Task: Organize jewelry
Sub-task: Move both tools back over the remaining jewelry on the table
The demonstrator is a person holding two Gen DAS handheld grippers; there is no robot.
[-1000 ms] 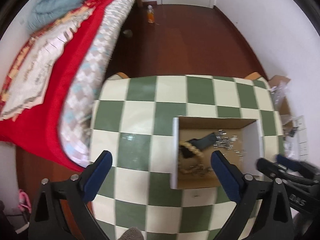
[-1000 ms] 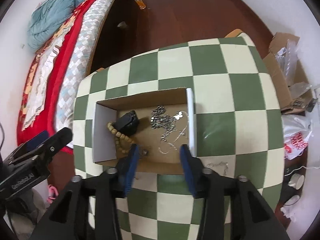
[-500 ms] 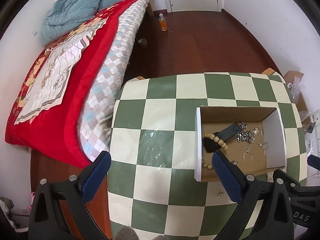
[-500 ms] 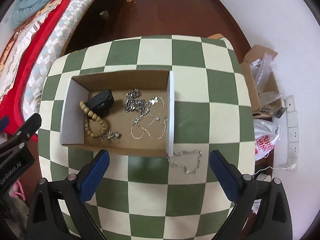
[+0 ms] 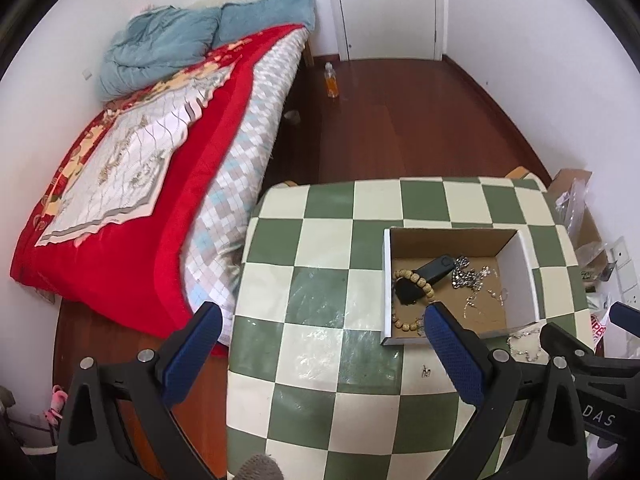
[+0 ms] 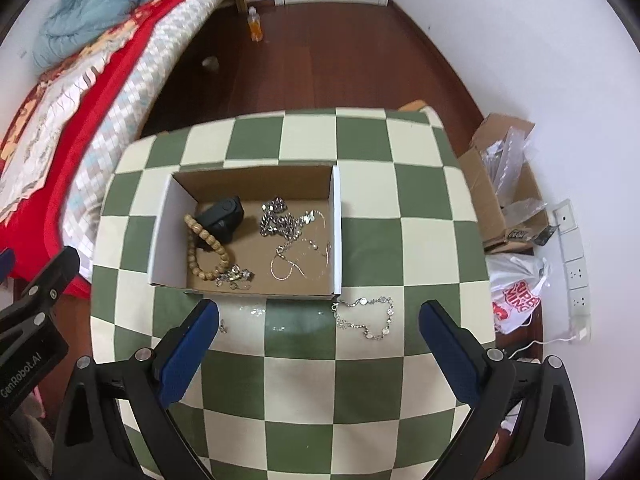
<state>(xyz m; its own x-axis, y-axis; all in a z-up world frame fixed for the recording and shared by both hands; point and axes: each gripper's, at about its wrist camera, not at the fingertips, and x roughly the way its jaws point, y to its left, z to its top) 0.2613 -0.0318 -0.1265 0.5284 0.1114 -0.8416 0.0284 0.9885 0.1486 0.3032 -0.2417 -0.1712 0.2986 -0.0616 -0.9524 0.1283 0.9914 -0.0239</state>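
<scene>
The right tongs (image 6: 319,344) are spread wide and hold nothing; they hang above the near part of the green-and-cream checkered desk (image 6: 360,152). The left tongs (image 5: 320,350) are likewise spread wide and hold nothing, positioned over the desk's left edge.

An open cardboard box (image 6: 256,174) sits on the desk. Contents:

- a wooden bead bracelet (image 6: 206,248) along the left side, touching a black case (image 6: 222,218);
- a heavy silver chain (image 6: 278,222) bunched near the middle;
- a thin gold-tone chain (image 6: 298,260) looped toward the right wall;
- a small silver piece (image 6: 234,276) at the near wall (type cannot be determined).

Outside the box, a silver link bracelet (image 6: 366,314) lies on the desk just beside the box's near right corner, between the two fingers of the right tongs in that view. A small metal item (image 6: 223,326) (too small to identify) lies on the desk near the left finger (image 6: 186,354) of the right tongs.

A bed with a red cover (image 5: 132,200) stands left of the desk. An orange bottle (image 6: 255,26) stands on the wooden floor.
</scene>
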